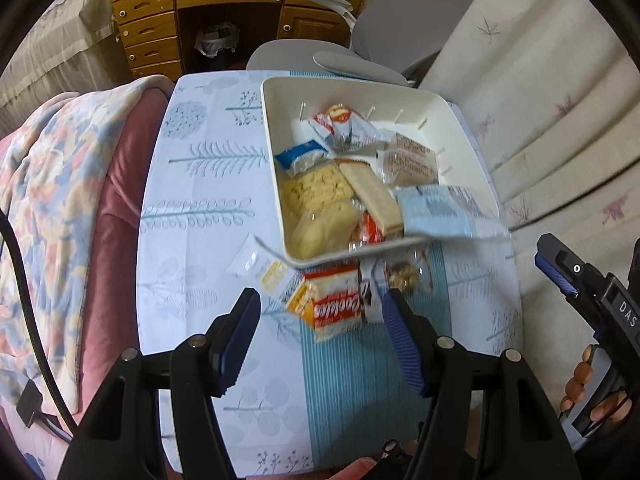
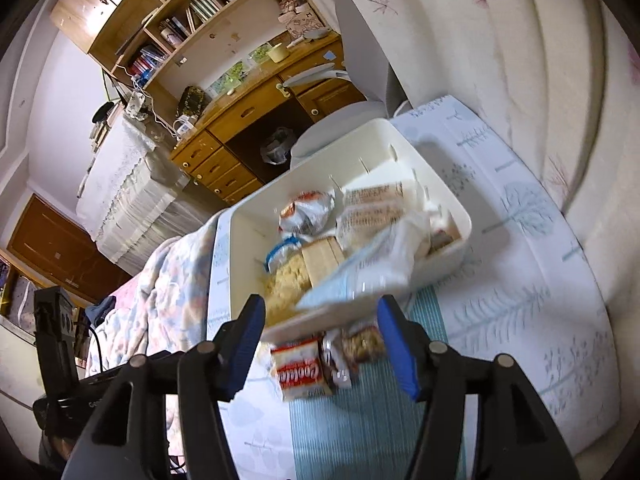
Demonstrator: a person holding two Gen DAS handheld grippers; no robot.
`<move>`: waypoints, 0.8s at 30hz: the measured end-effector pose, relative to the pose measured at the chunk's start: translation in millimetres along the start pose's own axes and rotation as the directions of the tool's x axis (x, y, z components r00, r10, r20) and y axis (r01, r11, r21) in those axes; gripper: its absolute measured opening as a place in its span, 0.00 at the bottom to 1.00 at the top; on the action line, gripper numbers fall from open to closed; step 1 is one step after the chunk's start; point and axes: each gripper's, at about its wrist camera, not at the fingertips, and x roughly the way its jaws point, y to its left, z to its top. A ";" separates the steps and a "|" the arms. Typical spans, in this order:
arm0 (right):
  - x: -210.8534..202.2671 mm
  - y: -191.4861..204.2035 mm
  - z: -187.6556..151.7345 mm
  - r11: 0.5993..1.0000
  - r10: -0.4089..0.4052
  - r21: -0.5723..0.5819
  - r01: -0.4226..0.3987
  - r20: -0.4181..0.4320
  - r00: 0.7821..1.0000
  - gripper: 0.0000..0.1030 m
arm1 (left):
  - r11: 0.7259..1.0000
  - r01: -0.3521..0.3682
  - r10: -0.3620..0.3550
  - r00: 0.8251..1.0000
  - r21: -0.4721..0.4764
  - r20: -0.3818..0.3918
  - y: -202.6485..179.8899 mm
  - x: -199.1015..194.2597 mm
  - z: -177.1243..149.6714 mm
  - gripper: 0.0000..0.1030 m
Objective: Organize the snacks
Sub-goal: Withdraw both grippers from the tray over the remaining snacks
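A white bin (image 1: pixel 276 128) (image 2: pixel 244 256) stands on the table and holds several wrapped snacks. A pale blue packet (image 1: pixel 444 212) (image 2: pixel 360 276) drapes over its near rim. In front of the bin, on the cloth, lie a red-and-white Cookies packet (image 1: pixel 340 308) (image 2: pixel 300 372), a nut bar (image 1: pixel 404 276) (image 2: pixel 366 346) and a white-and-yellow packet (image 1: pixel 264 268). My left gripper (image 1: pixel 322 304) hangs open above the Cookies packet with nothing held. My right gripper (image 2: pixel 320 308) is open too, just short of the bin's near rim, with nothing pressed between its pads.
The tablecloth (image 1: pixel 208 184) is pale blue with a leaf print. A pink seat with a floral blanket (image 1: pixel 52 184) lies to the left and a cream quilted cover (image 1: pixel 540 100) to the right. A grey chair (image 1: pixel 400 28) and a wooden desk (image 1: pixel 200 12) stand behind.
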 end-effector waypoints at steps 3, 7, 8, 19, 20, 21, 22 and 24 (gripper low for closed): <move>-4.2 3.3 -15.9 1.000 -0.029 -0.005 0.029 -0.007 1.000 0.59 | 1.000 0.003 -0.003 1.000 0.017 -0.003 3.6 -4.1 -16.6 0.63; -8.7 8.2 -39.6 0.997 -0.071 -0.020 0.070 -0.014 0.997 0.68 | 0.999 0.016 -0.015 1.000 0.041 -0.009 6.9 -5.8 -37.5 0.67; -9.6 9.2 -46.0 0.997 -0.076 -0.025 0.076 -0.016 0.997 0.69 | 0.999 0.016 -0.016 1.000 0.048 -0.011 6.8 -5.7 -40.7 0.67; 0.0 14.4 -82.5 0.980 -0.150 -0.135 0.143 -0.045 0.988 0.73 | 0.996 0.045 -0.044 0.999 0.070 -0.015 7.6 5.8 -66.3 0.68; 2.3 13.4 -84.3 0.980 -0.149 -0.142 0.141 -0.051 0.988 0.73 | 0.997 0.044 -0.044 0.999 0.068 -0.011 7.6 7.9 -67.4 0.68; 4.7 11.9 -85.6 0.979 -0.147 -0.149 0.137 -0.056 0.988 0.73 | 0.997 0.042 -0.041 0.999 0.065 -0.011 7.8 10.0 -67.9 0.68; 7.4 10.1 -86.6 0.978 -0.147 -0.161 0.136 -0.060 0.987 0.73 | 0.997 0.040 -0.039 0.999 0.059 -0.012 8.0 12.6 -68.3 0.68; 12.4 6.1 -87.9 0.973 -0.153 -0.185 0.137 -0.071 0.986 0.73 | 0.999 0.036 -0.036 0.999 0.041 -0.014 8.6 17.1 -68.7 0.68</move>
